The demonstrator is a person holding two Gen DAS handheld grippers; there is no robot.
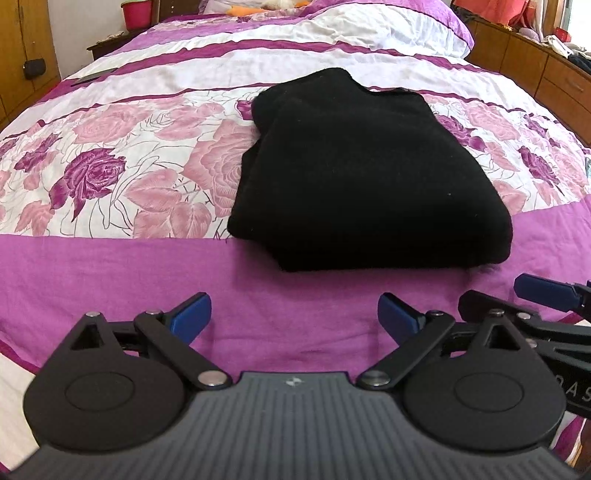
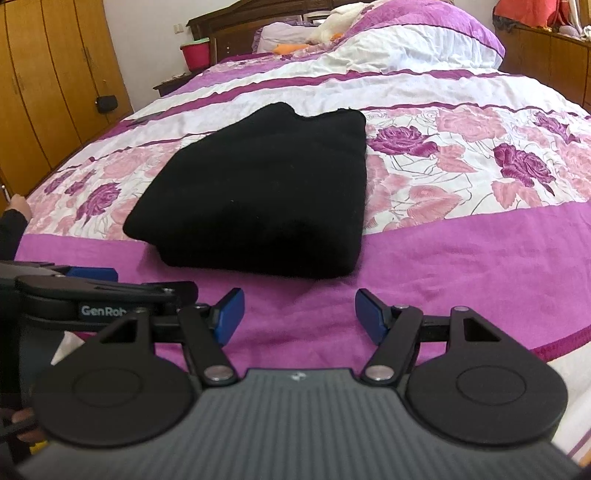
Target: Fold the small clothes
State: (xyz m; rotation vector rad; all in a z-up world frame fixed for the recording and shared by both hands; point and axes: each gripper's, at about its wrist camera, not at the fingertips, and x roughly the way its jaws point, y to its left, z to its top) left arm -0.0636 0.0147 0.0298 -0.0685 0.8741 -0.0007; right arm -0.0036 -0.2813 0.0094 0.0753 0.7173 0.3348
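A black garment lies folded into a thick rectangle on the purple floral bedspread; it also shows in the right wrist view. My left gripper is open and empty, held just short of the garment's near edge. My right gripper is open and empty, also just short of the near edge. The right gripper's blue fingertip shows at the right edge of the left wrist view. The left gripper's body shows at the left of the right wrist view.
A pillow and an orange-and-white soft toy lie at the head of the bed. A red bucket stands by the headboard. Wooden wardrobes line the left side, wooden drawers the right.
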